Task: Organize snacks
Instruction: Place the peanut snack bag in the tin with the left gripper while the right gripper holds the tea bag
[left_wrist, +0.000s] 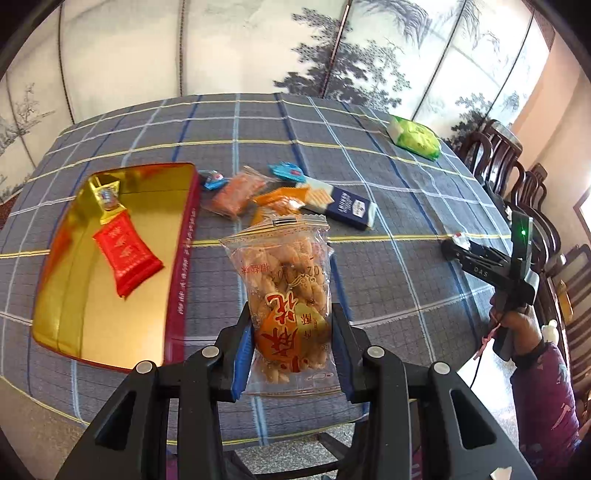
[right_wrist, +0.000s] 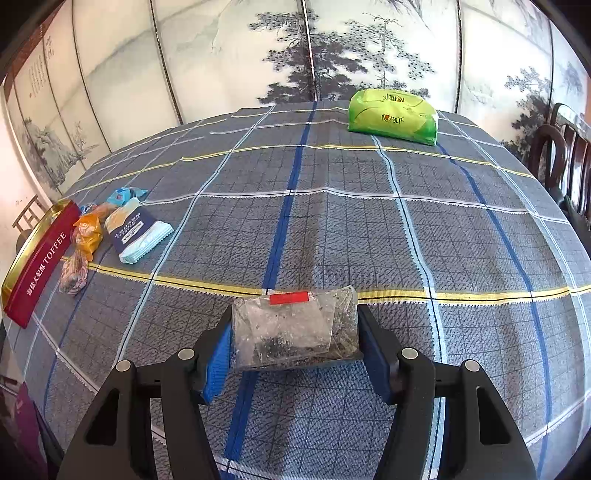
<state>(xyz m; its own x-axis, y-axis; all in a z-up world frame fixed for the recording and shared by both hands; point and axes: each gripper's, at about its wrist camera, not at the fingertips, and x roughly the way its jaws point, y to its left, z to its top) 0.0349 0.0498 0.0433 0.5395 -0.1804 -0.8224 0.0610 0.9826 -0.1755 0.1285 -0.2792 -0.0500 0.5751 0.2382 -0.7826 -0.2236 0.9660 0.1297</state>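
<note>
**Both grippers holding a bag over the table**

I'm seeing the left gripper (left_wrist: 293, 332) pinching a clear bag of fried dough twists (left_wrist: 286, 295) by its lower end. The bag's long axis is running straight away from the camera, sealed top pointing toward the far snack pile (left_wrist: 280, 195), just right of the gold tin (left_wrist: 177, 288) with a red candy (left_wrist: 125, 254) inside. The right gripper (right_wrist: 295, 339) is gripping a small clear pouch (right_wrist: 295, 328) crosswise, its long side spanning between the pads, red label facing the green tissue pack (right_wrist: 393, 116).
</note>
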